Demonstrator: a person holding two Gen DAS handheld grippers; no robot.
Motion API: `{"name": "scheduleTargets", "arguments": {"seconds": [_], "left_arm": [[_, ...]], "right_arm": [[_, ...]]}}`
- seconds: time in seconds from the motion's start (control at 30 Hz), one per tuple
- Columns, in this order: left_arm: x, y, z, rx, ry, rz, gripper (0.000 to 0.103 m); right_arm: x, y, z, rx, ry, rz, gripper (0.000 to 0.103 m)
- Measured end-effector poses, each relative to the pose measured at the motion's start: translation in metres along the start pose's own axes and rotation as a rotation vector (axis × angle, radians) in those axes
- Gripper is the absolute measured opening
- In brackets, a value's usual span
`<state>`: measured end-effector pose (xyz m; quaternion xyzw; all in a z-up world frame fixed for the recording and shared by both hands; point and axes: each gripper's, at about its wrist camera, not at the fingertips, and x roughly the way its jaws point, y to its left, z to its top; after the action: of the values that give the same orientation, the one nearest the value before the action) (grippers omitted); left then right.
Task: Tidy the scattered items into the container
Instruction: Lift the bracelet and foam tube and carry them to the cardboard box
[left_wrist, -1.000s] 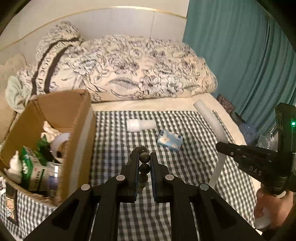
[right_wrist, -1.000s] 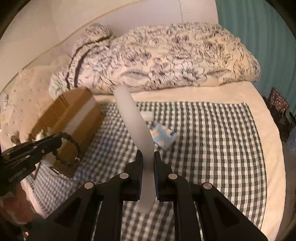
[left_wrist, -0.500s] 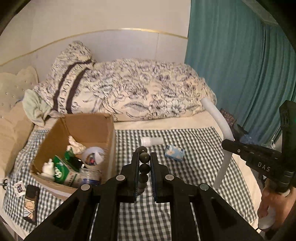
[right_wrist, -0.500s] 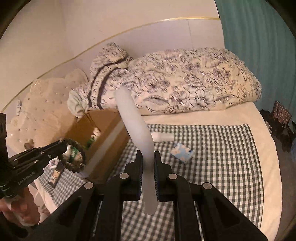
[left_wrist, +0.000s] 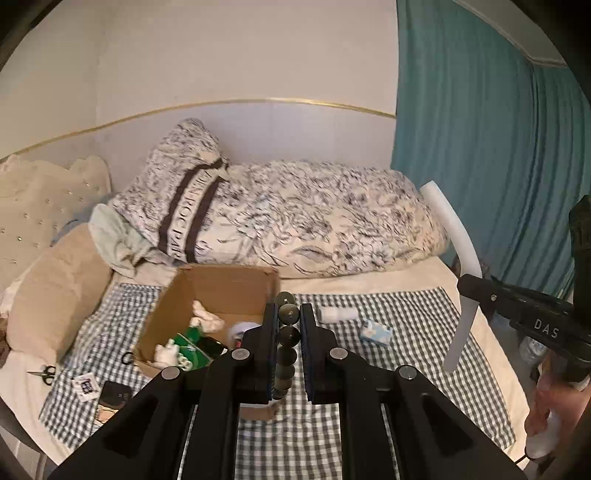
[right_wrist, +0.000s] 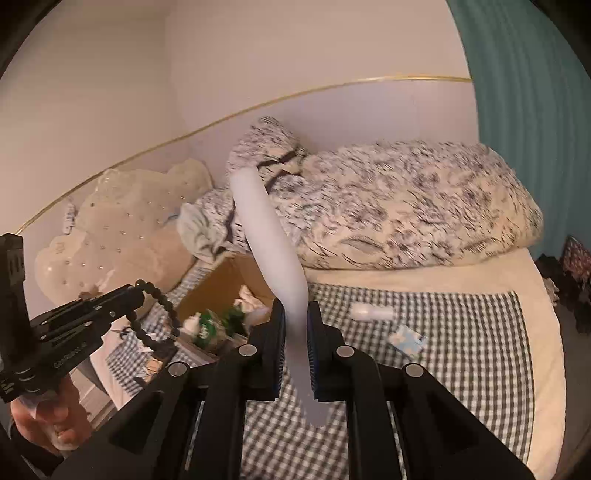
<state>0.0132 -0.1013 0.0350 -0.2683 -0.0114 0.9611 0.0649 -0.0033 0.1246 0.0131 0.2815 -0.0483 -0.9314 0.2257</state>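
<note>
My left claw (left_wrist: 288, 328) pinches a dark bead bracelet (left_wrist: 286, 339), loop dangling, high above the bed, just in front of the open cardboard box (left_wrist: 221, 280). My right claw (right_wrist: 295, 332) is pressed on a long white foam tube (right_wrist: 273, 258), gripped near its lower end, most of it standing up. Still loose on the checked cloth (left_wrist: 406, 306): a white bottle (left_wrist: 338, 314) and a small blue packet (left_wrist: 376, 331). Risks, as I judge them: the tube is longer than the box and may tip out or lever it over; the bracelet could snag on a claw pad when released.
</note>
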Motion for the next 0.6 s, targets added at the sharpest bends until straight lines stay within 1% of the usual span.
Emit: {"name": "scheduleTargets", "arguments": {"seconds": [0.33,0.6], "left_arm": [[-0.021,0.035,0.015,-0.013,-0.034,0.049,0.011],[-0.010,0.059,0.026,-0.039,-0.031,0.066,0.011]], "right_arm": [[0.003,0.046,0.024,-0.048,-0.033,0.080,0.010],[0.031,0.075,0.034,-0.082,-0.003,0.136,0.010]]}}
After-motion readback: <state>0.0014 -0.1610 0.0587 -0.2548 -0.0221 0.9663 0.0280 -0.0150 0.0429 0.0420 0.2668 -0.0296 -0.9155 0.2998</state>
